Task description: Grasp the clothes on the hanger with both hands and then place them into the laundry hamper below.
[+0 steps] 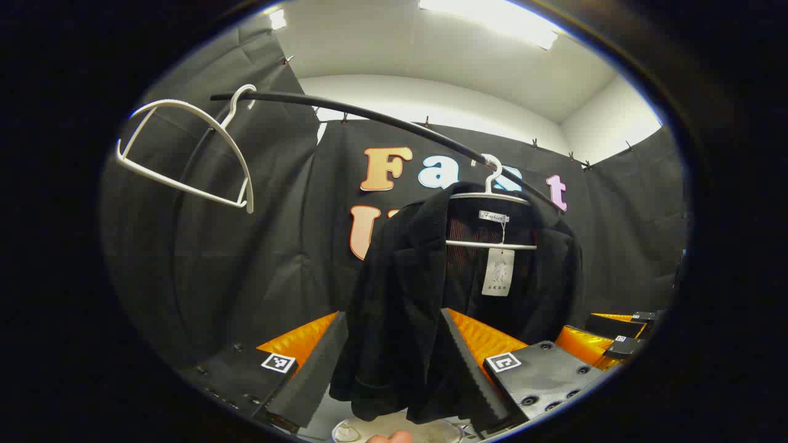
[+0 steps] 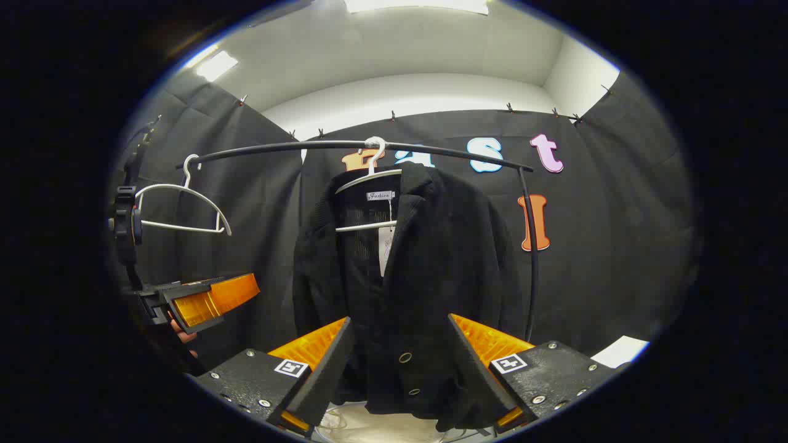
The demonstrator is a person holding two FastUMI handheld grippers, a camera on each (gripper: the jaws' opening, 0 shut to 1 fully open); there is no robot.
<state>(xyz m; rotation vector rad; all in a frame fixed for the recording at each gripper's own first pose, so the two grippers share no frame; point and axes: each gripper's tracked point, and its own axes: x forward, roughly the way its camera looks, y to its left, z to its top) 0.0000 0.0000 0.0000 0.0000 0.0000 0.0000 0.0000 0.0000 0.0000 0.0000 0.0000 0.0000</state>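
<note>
Both the left hand-held gripper (image 1: 394, 363) and right hand-held gripper (image 2: 400, 369) gape wide, empty, before the hanging black jacket (image 2: 431, 277)

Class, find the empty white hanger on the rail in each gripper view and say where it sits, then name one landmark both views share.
Left gripper view: the empty white hanger is upper left, tilted, far left of the black jacket.
Right gripper view: the empty white hanger is at mid-left, left of the black jacket.
Shared landmark: the black rail carrying both hangers.
</note>
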